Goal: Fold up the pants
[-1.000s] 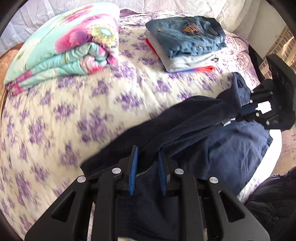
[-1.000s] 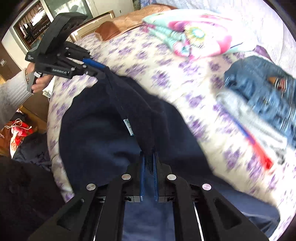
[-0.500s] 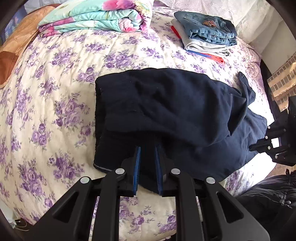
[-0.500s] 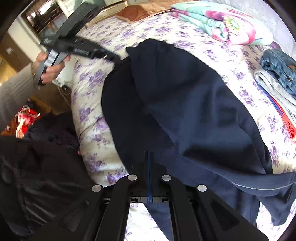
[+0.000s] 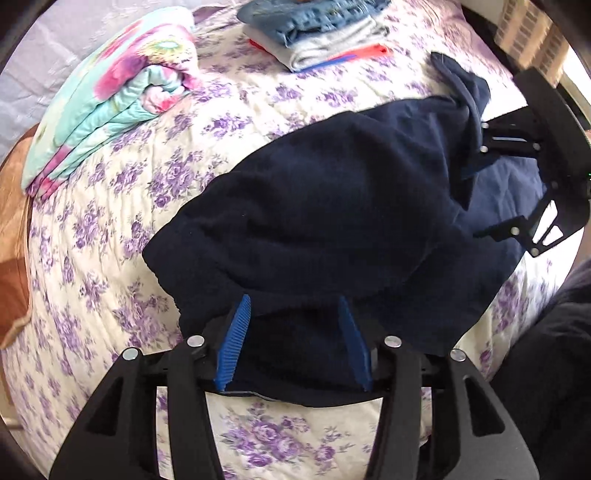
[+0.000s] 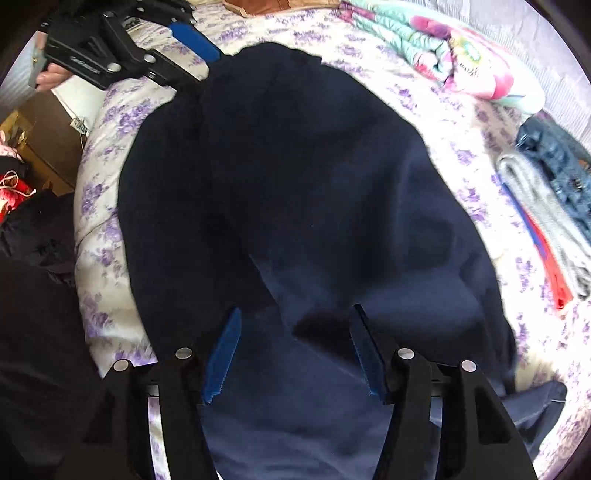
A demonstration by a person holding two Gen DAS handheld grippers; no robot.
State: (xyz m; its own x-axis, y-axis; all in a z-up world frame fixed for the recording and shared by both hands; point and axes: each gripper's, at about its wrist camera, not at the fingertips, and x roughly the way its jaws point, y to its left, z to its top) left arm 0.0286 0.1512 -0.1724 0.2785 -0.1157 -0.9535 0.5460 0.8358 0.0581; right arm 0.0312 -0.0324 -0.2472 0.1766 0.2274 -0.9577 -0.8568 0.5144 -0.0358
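Note:
Dark navy pants (image 5: 332, 206) lie folded over on the floral bedspread (image 5: 110, 229), near the bed's edge. My left gripper (image 5: 293, 306) is open, its blue pads on either side of the pants' near edge, holding nothing. My right gripper (image 6: 295, 317) is open above the other end of the pants (image 6: 295, 177), also empty. The right gripper also shows at the right of the left wrist view (image 5: 476, 173), and the left gripper at the top left of the right wrist view (image 6: 195, 40).
A folded floral quilt (image 5: 110, 96) lies at the far left of the bed. A stack of folded jeans and other clothes (image 5: 317, 33) sits at the far side. Dark clothing (image 6: 33, 229) lies off the bed's edge.
Both grippers have opened and let go of the pants, which now lie folded on the bed. Both have moved closer to the cloth since half a second ago.

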